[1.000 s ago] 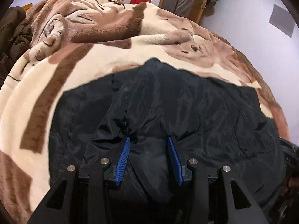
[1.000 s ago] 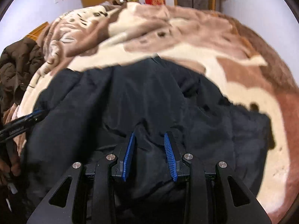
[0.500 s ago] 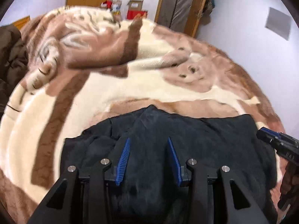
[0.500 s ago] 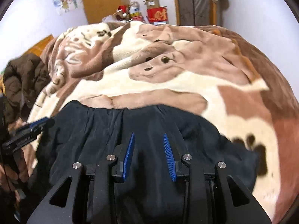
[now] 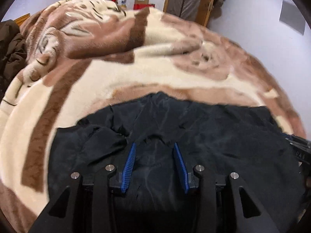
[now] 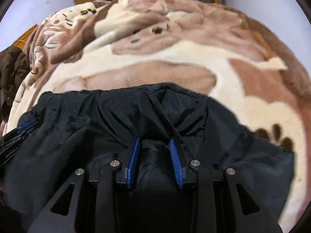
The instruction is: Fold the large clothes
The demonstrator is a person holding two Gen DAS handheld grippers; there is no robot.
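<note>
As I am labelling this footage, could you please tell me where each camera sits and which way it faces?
Left wrist: on the left gripper, looking down along its fingers at the black jacket it grips; the right gripper shows at the edge.
Right wrist: on the right gripper, same downward slant, gripping the jacket; the left gripper shows at the edge.
Shared: jacket, brown-and-cream blanket, far wall.

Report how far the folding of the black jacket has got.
Done: the black jacket lies doubled on the brown-and-cream blanket. In hand: the left gripper and right gripper each pinch a bunch of its fabric. Left: lay the fold down, let go, finish with further folds.
</note>
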